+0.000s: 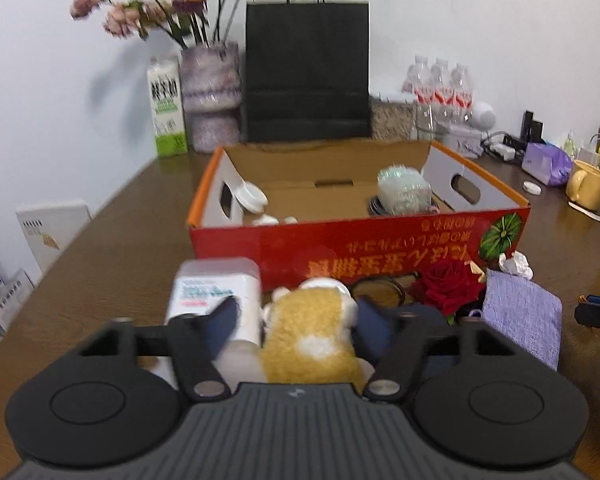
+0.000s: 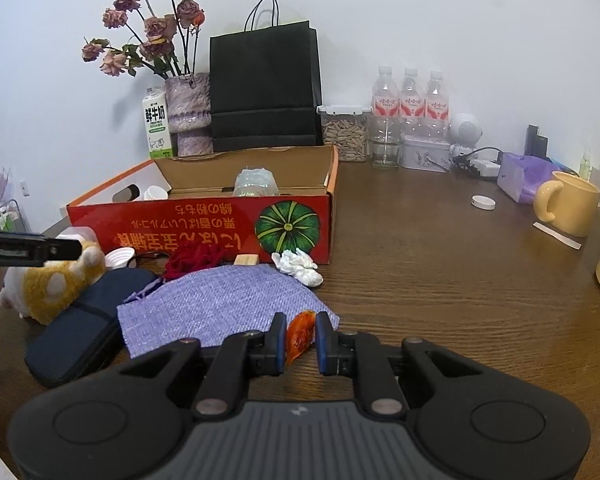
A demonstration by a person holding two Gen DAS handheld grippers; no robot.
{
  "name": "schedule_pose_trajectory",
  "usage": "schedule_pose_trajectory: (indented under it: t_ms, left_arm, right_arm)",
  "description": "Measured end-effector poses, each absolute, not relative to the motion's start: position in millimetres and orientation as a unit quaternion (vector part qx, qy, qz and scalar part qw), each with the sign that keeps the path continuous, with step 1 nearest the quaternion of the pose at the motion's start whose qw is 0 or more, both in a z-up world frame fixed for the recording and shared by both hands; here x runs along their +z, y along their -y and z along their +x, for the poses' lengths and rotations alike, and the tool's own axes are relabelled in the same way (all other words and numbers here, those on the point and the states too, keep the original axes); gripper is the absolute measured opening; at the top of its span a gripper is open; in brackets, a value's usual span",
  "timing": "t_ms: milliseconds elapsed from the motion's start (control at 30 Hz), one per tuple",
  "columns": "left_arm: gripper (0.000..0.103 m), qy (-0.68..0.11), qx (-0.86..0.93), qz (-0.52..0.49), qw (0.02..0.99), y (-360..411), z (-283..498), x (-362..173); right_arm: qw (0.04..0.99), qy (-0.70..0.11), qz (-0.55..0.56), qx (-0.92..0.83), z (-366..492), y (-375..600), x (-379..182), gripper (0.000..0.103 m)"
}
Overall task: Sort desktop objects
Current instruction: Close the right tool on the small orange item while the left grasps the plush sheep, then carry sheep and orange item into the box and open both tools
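Your left gripper (image 1: 296,320) clenched the yellow plush toy (image 1: 312,336) in front of the red cardboard box (image 1: 380,248), purple cloth (image 2: 220,304) lay between, and your right gripper (image 2: 300,340) pinched an orange scrap (image 2: 300,334) above the table (image 2: 460,300).

Both views are evenly and fairly brightly lit by soft light from above and in front, with the white wall (image 2: 420,20) pale and faintly bluish and only a weak grey shadow of the dried flowers (image 1: 164,8) cast on it to their left. The left wrist view is smeared throughout by motion blur, so the flowers, the red box (image 1: 360,248) lettering and the plush toy (image 1: 312,332) look soft, while the right wrist view is sharp, showing the wood grain of the counter (image 2: 460,300) with a dull sheen. Both show strong fisheye bending, with dark vignetted corners and curved counter edges.
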State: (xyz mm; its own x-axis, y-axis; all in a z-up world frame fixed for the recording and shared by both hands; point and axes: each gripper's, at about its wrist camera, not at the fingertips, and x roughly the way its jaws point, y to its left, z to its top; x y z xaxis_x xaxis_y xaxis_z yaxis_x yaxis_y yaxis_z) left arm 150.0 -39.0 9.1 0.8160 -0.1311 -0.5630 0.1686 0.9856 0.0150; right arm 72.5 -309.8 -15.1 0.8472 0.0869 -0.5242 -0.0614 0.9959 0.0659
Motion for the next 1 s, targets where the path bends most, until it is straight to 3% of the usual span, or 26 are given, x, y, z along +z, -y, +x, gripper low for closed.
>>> schedule_pose_trajectory:
  t_ms: [33,67,500,1000]
  left_arm:
    - [0.047,-0.302,-0.082,0.028,0.949,38.4,152.0,6.4]
    - [0.044,-0.310,-0.086,0.024,0.947,38.0,153.8,4.2]
    - [0.053,-0.350,-0.086,0.030,0.932,41.4,170.5,-2.1]
    - [0.045,-0.301,-0.067,0.013,0.951,36.2,152.6,12.6]
  right_arm:
    - [0.961,-0.274,0.024,0.039,73.0,310.3,-15.3,0.014]
    - [0.960,-0.275,0.025,0.039,73.4,310.9,-15.7,0.014]
    - [0.960,-0.274,0.030,0.055,76.0,311.1,-17.9,0.014]
    - [0.965,-0.254,0.025,0.061,70.0,308.0,-3.9,0.014]
